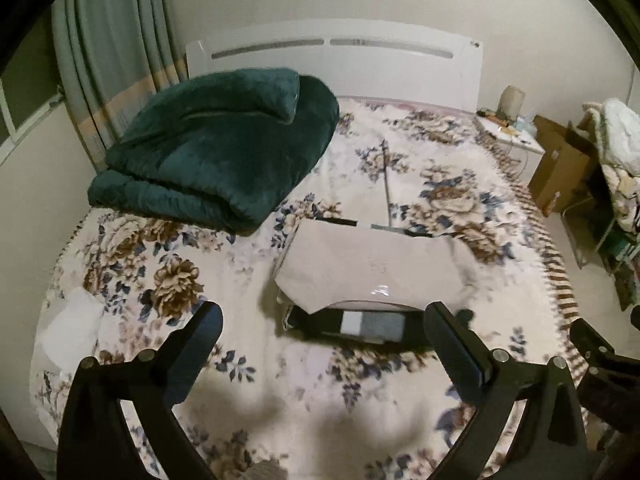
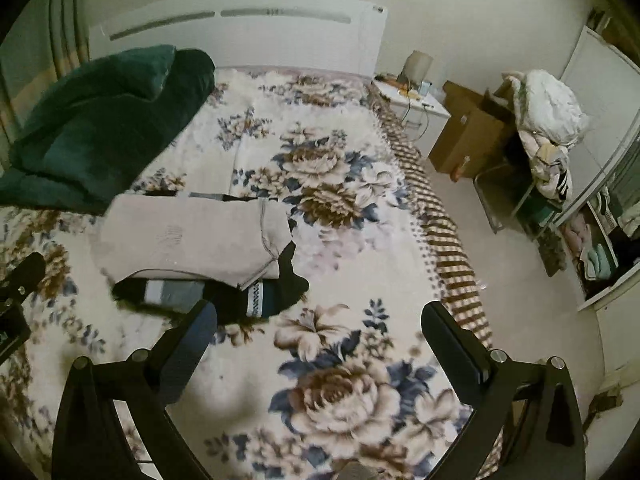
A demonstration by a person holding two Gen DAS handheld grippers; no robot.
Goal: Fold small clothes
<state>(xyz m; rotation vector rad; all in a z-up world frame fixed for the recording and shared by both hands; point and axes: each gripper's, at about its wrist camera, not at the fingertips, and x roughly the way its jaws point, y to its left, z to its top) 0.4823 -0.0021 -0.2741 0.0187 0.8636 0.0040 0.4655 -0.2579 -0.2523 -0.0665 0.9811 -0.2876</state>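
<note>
Beige and folded, the top garment [image 1: 372, 268] lies on a small stack near the middle of the bed [image 1: 440, 168], over a black piece [image 1: 360, 326] with grey and white blocks showing at its near edge; in the right wrist view a dark sock-like item [image 2: 276, 292] with a patterned band sticks out at the stack's right side; a folded dark green blanket [image 1: 216, 152] sits towards the headboard's left corner; the left gripper [image 1: 324, 336] hovers just short of the stack, jaws spread wide and holding nothing; the right gripper [image 2: 320, 332] hangs over the floral cover, jaws likewise wide apart and empty.
</note>
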